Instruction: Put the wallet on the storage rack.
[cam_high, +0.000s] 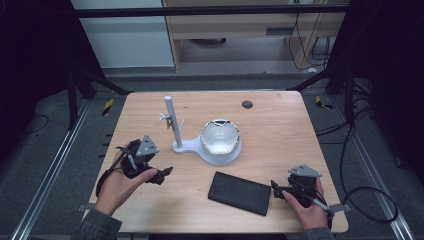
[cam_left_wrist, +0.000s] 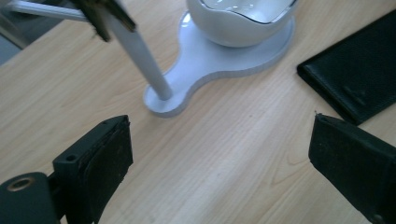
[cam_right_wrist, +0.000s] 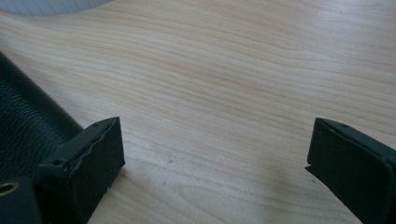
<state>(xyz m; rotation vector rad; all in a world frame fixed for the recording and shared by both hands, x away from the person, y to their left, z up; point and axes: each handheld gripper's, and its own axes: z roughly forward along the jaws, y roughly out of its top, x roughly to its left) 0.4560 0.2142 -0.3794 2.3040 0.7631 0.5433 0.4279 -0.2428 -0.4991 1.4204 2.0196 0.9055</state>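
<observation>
Case (cam_high: 239, 193): black, flat, oblong, textured. It lies on the table (cam_high: 280, 130) near the front edge, right of centre, turned at a slight angle. Nothing grips it. In the left gripper view one corner of the case (cam_left_wrist: 355, 79) shows at the right; in the right gripper view its edge (cam_right_wrist: 23, 121) lies at the left, just beside one jaw.

Right gripper (cam_high: 278, 189): held low at the table's front right, jaws apart, bare wood between them, tips just beside the case's right end.

Left gripper (cam_high: 164, 174): held at the front left, well apart from the case, jaws apart and holding nothing, pointing toward the table's middle.

Stand (cam_high: 186, 146): white, a flat base with an upright post (cam_high: 171, 120) at its left end; small pegs on the post.

Bowl (cam_high: 220, 136): white, wavy rim, sitting on the round right end of the stand, behind the case.

Table: light wood, with a small dark disc (cam_high: 247, 104) near the far edge.
</observation>
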